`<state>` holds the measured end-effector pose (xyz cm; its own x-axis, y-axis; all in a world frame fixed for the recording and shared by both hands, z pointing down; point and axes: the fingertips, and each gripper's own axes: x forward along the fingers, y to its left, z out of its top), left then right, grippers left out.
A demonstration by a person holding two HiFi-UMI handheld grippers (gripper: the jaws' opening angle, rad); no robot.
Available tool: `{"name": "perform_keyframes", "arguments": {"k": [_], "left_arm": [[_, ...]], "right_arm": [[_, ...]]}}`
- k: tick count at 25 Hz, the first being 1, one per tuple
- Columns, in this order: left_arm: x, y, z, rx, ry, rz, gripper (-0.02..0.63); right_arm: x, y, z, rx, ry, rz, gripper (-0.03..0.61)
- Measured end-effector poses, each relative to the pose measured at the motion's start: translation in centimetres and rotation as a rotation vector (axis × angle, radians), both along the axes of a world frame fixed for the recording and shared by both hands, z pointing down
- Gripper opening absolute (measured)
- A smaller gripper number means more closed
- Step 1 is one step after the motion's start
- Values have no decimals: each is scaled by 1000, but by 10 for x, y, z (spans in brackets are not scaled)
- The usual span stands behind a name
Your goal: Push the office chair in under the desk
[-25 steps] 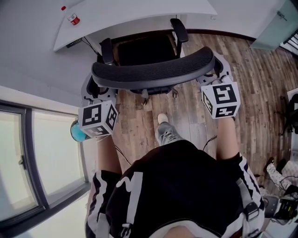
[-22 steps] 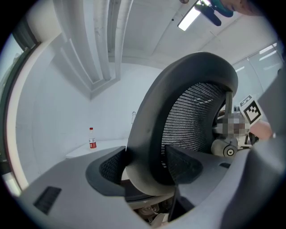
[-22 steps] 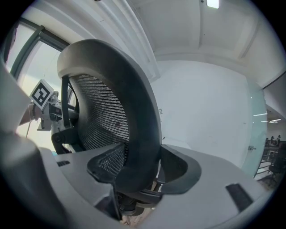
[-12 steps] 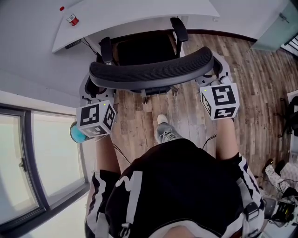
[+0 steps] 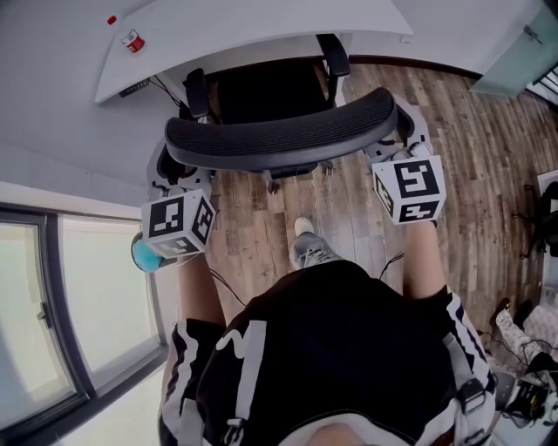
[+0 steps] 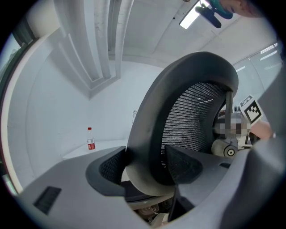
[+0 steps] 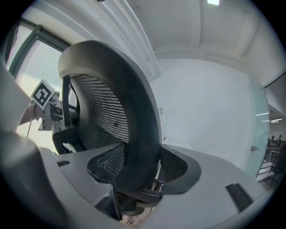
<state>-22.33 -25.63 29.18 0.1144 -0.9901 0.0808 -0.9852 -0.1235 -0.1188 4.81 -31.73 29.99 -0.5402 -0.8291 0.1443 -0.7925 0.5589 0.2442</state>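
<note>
The black mesh office chair (image 5: 279, 131) stands with its seat partly under the white desk (image 5: 261, 22); its two armrests (image 5: 334, 54) reach the desk edge. My left gripper (image 5: 170, 170) is closed round the left end of the curved backrest (image 6: 192, 116), both pads against the frame. My right gripper (image 5: 403, 139) holds the right end of the backrest (image 7: 111, 116) the same way. In the left gripper view the gripper (image 6: 145, 165) has the frame between its jaws, and so does the gripper (image 7: 143, 167) in the right gripper view.
A small bottle (image 5: 132, 40) with a red cap stands on the desk's left part. A window (image 5: 52, 305) runs along the left, with a teal object (image 5: 144, 254) by it. Wooden floor (image 5: 471, 157) spreads right. The person's shoe (image 5: 309, 248) is behind the chair.
The chair and both grippers have shifted slightly forward toward the desk. Both grips are unchanged.
</note>
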Motion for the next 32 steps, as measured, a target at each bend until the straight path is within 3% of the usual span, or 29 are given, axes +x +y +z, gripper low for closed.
{"name": "perform_keyframes", "arguments": {"k": [32], "left_arm": [[-28,-68,0,-13,5,10,275]], "right_arm": [[-27,-63,0,-4,0,7,242]]}}
